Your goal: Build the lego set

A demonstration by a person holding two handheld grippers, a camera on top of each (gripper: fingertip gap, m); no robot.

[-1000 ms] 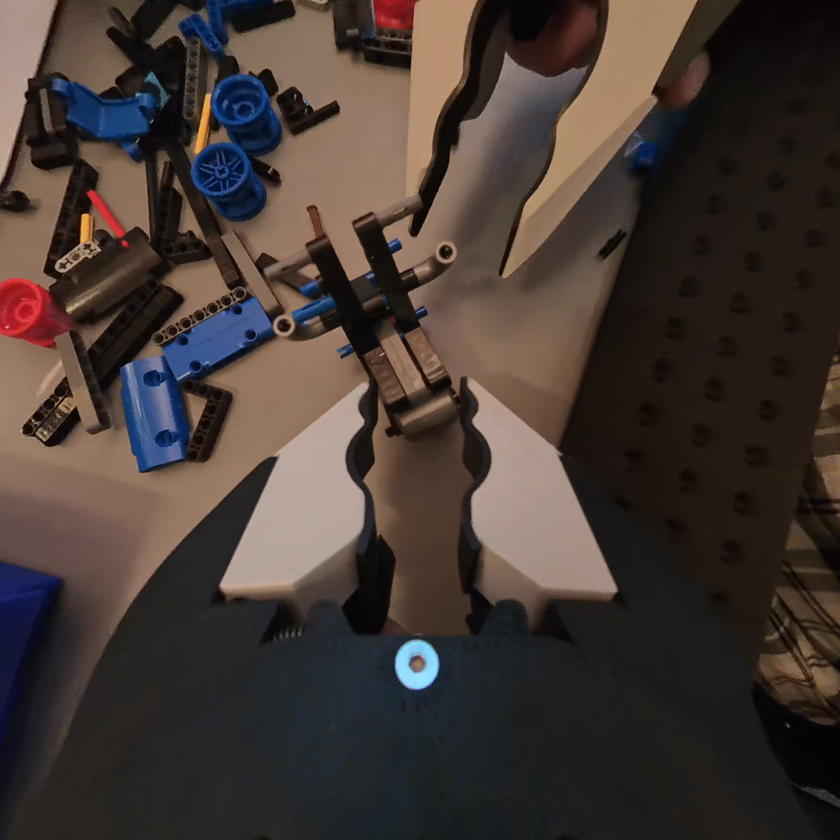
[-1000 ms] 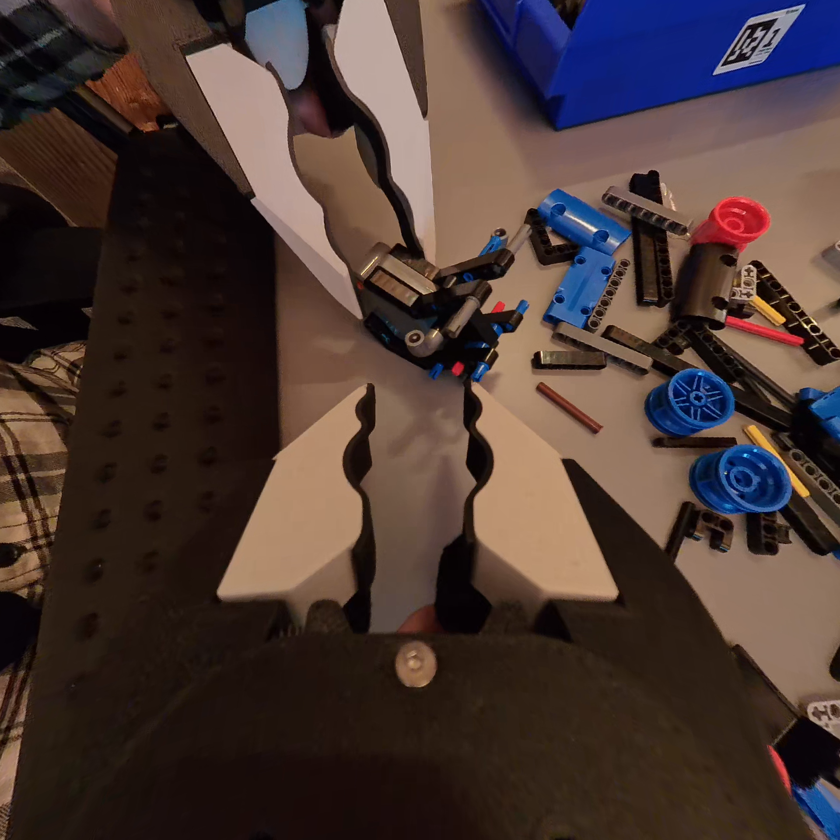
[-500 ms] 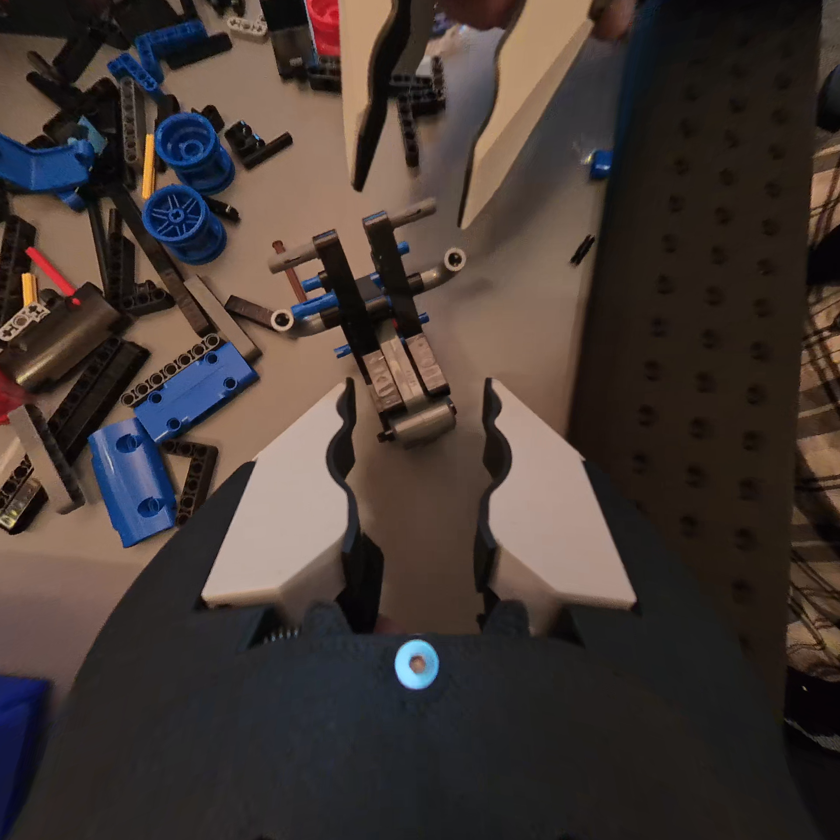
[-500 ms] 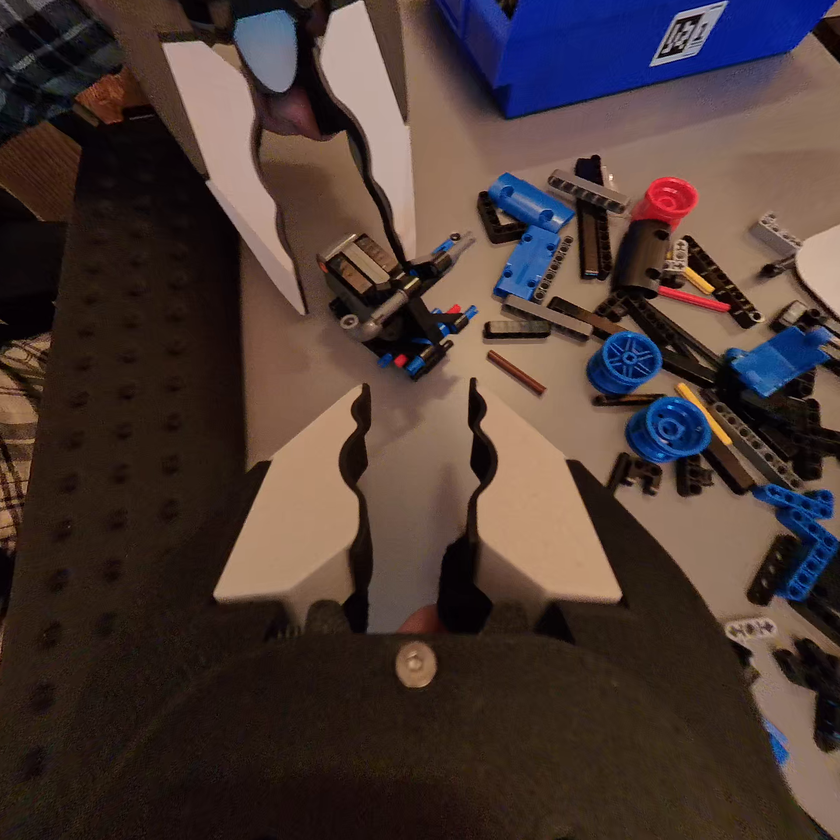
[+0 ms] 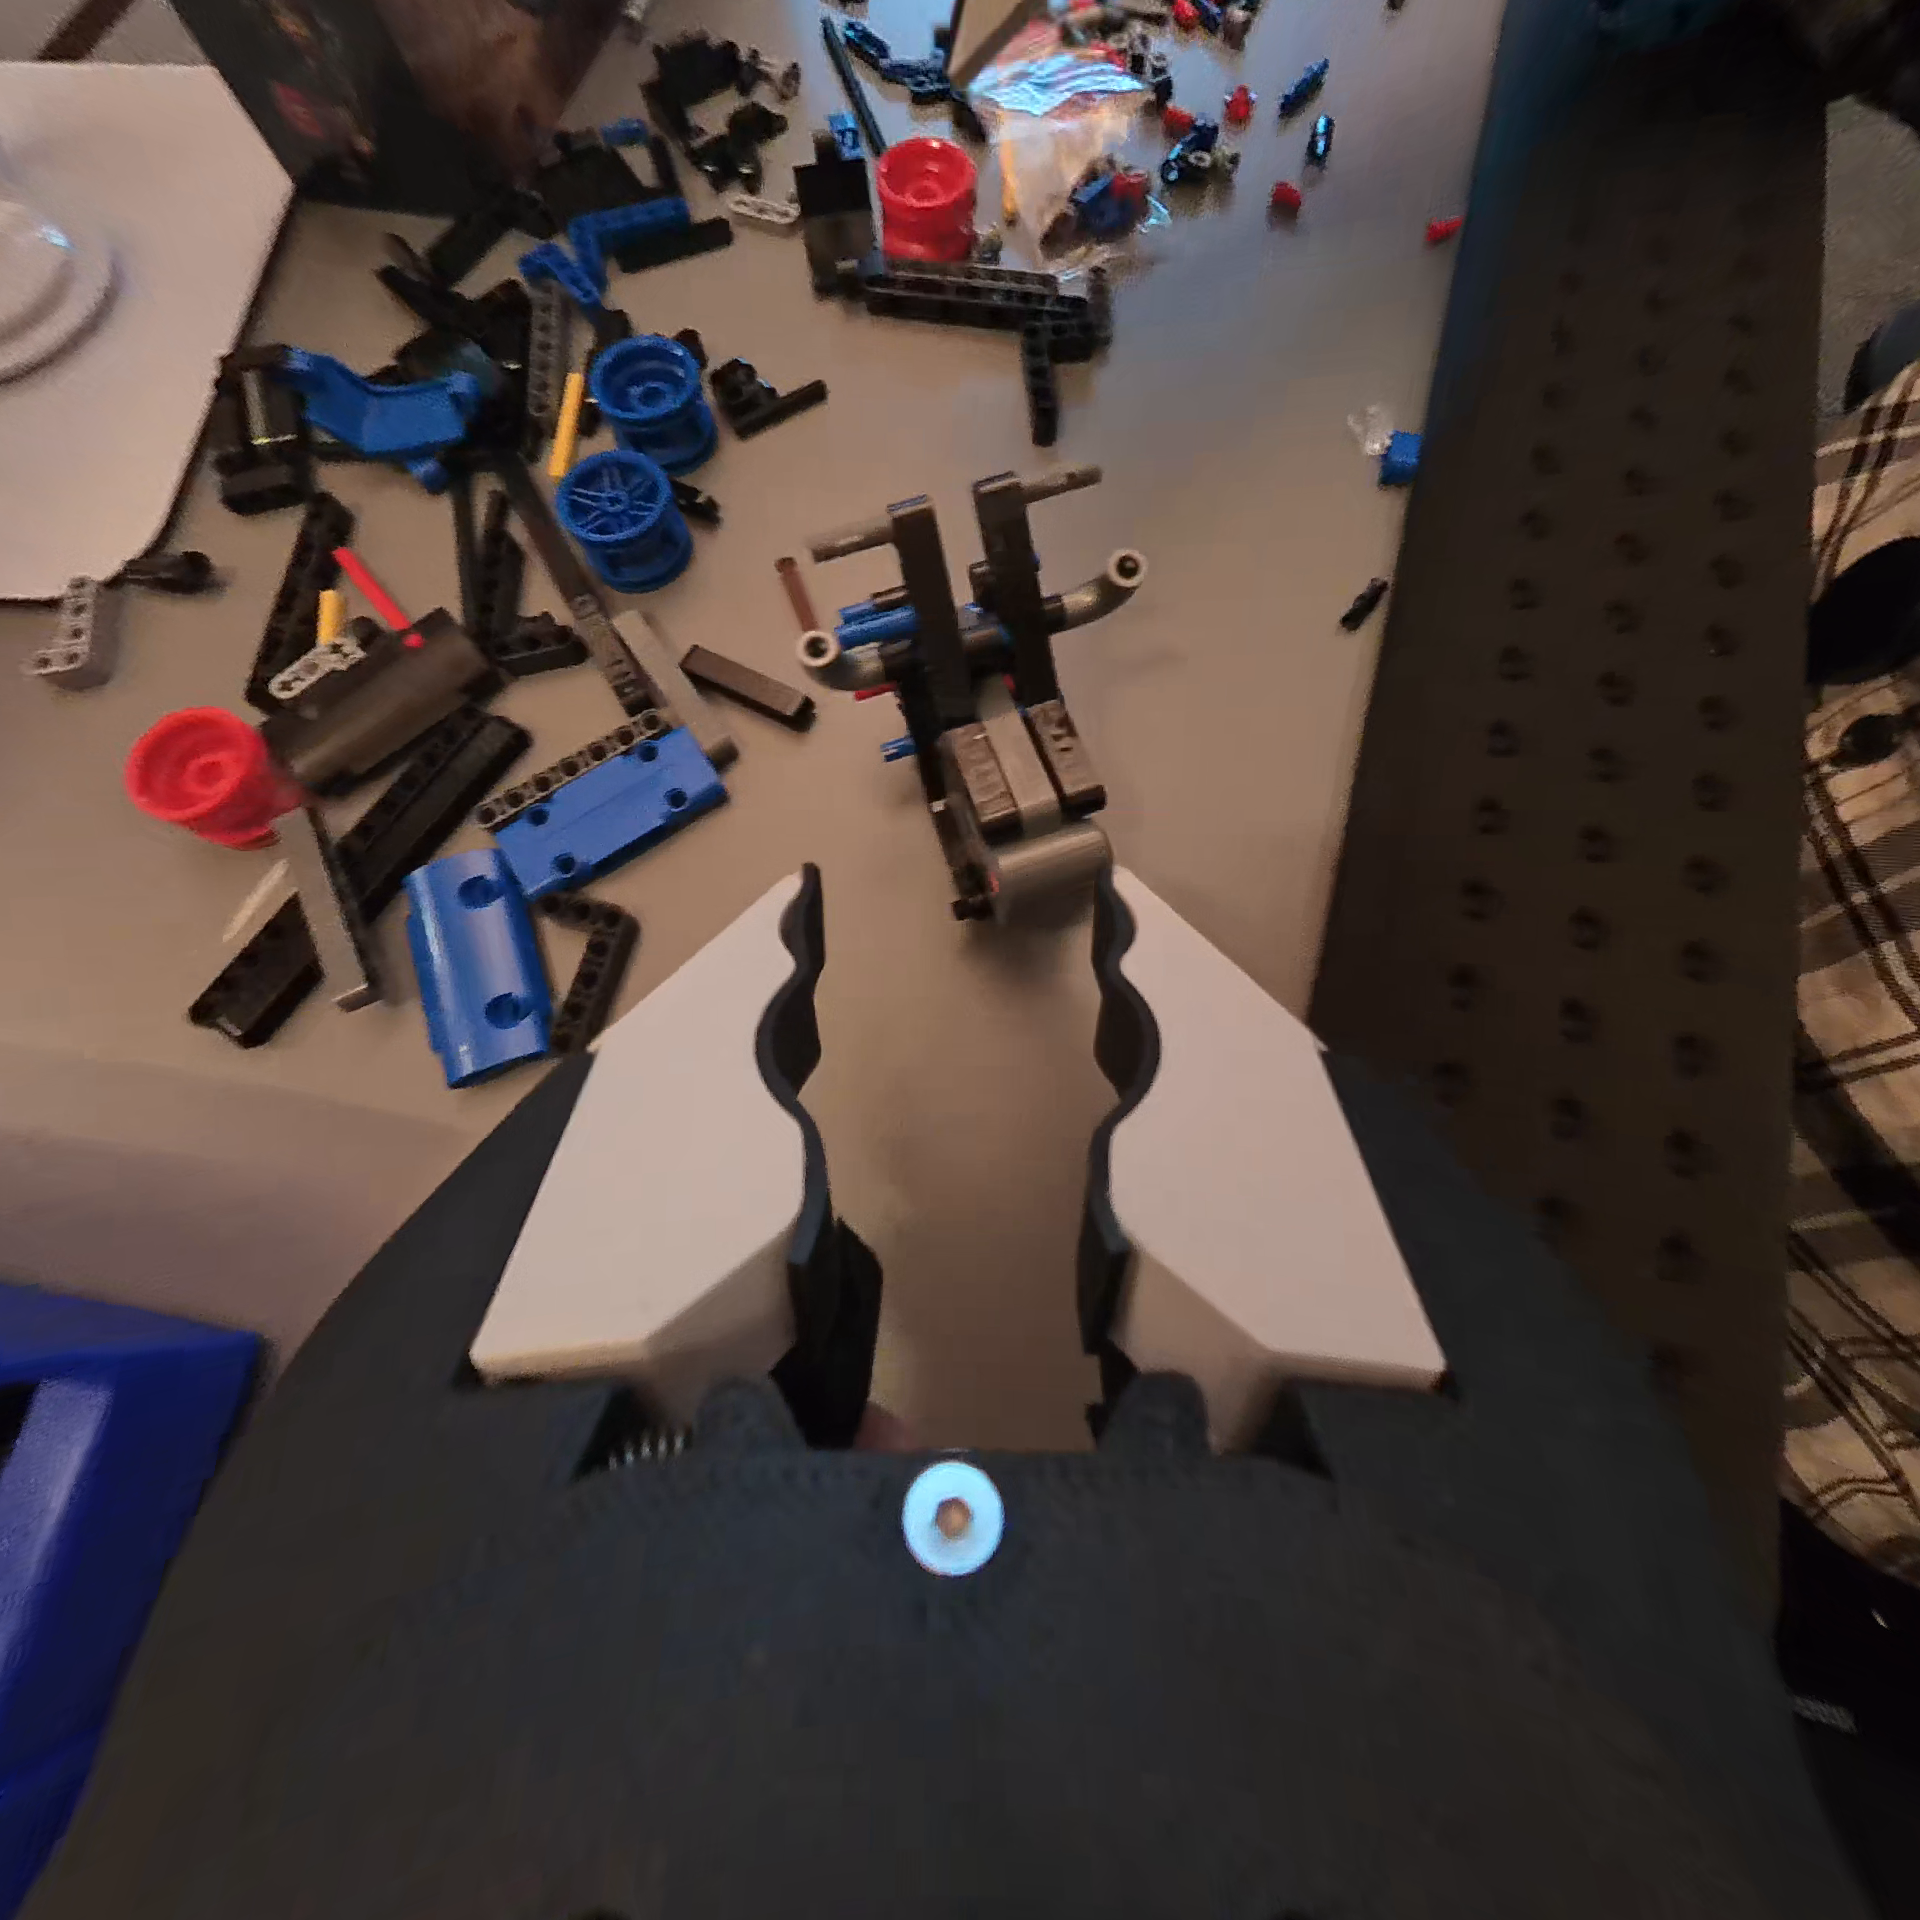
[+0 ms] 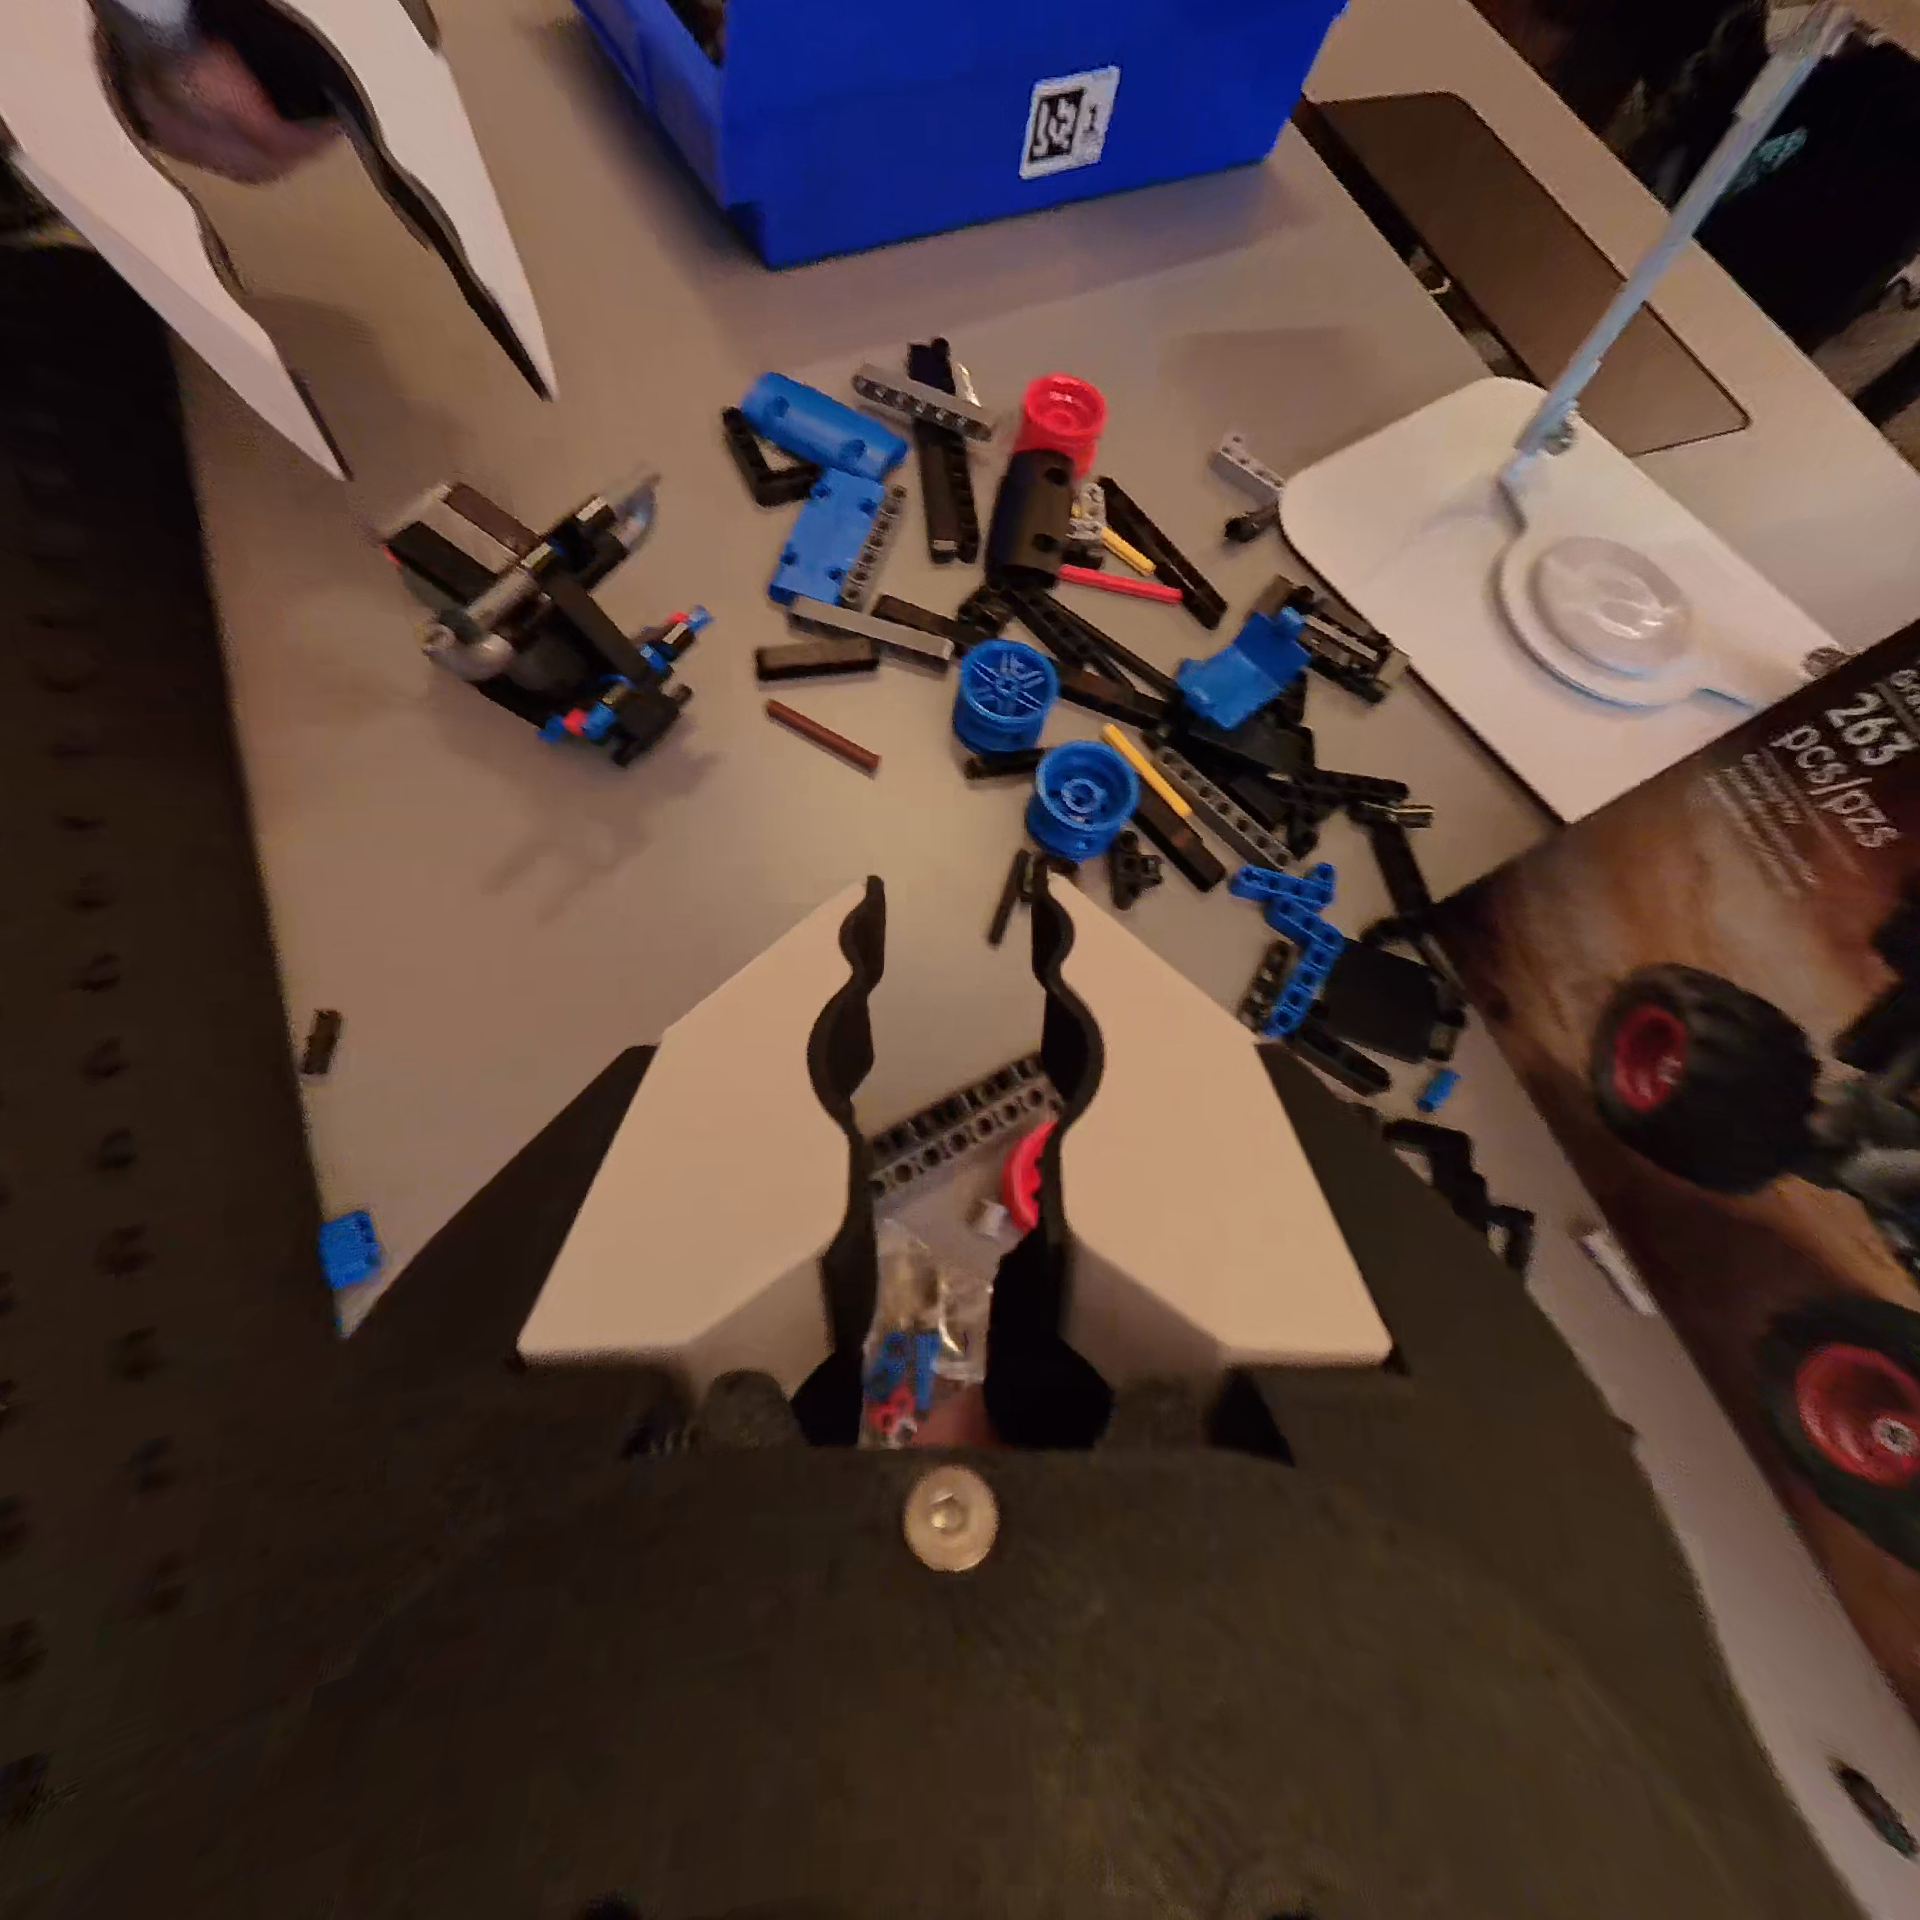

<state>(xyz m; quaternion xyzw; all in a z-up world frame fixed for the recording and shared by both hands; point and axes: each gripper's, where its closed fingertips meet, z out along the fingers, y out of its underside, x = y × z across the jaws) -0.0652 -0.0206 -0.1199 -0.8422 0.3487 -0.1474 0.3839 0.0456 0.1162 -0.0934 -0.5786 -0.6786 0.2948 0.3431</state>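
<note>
My left view: the half-built black-and-grey lego assembly (image 5: pixel 977 696) sits centre frame; loose blue wheel hubs (image 5: pixel 636 457) lie upper left.

Left gripper (image 5: pixel 954 894) empty, jaws wide apart, right gripper (image 6: pixel 954 906) empty, jaws parted narrower

- A blue bin (image 6: pixel 935 125) stands at the tabletop's far edge.
- A white lamp base (image 6: pixel 1538 592) sits near the right edge.
- A black perforated strip (image 5: pixel 1600 727) borders the tabletop.
</note>
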